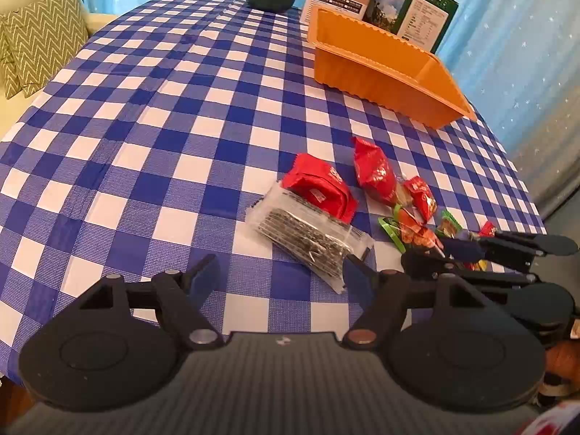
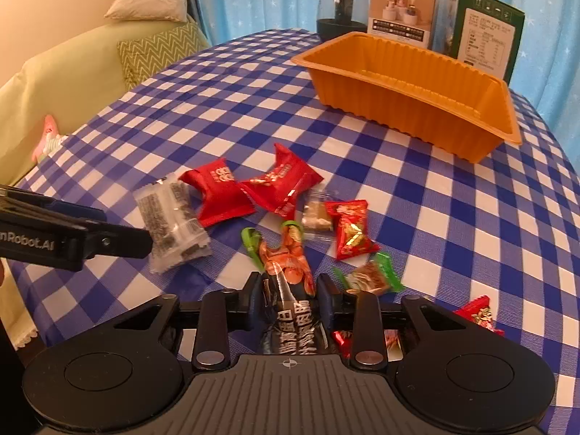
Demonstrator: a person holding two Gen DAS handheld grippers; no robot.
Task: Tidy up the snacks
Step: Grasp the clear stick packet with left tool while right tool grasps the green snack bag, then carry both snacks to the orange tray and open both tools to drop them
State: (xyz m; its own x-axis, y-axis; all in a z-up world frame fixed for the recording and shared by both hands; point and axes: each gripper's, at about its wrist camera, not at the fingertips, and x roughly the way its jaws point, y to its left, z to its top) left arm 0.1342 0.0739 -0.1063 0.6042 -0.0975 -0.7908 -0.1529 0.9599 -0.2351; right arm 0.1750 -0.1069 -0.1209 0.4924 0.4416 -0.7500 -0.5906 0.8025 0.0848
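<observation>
Step in hand, as I read it: picking. The orange tray (image 2: 409, 83) is sitting empty at the far side of the checked tablecloth (image 2: 203, 108), with the loose snacks all lying on the near side of it, none inside yet.

Right gripper (image 2: 290, 293): jaws are standing narrow on either side of a long dark sausage packet (image 2: 290, 290), orange at its far end; the pads appear to be pressing its sides, so I am counting it as gripped. The packet is lying well short of the tray, nearest of the pile to the camera.

Left gripper (image 1: 281, 272): jaws are standing partly open and holding nothing. The clear packet of dark strips (image 1: 308, 239) is lying between the fingertips and slightly ahead; the right-hand finger (image 1: 357, 277) is sitting just beside its near corner, contact uncertain. This packet is also well short of the tray, on its left-near side.

Two red pouches (image 2: 250, 190) and smaller sweets (image 2: 349, 230) are waiting between the grippers and the tray.

Next move, judged: lifting the sausage packet clear of its neighbours, carrying it over the tray rim, releasing. The left needs to be advancing a little and closing before lifting.
</observation>
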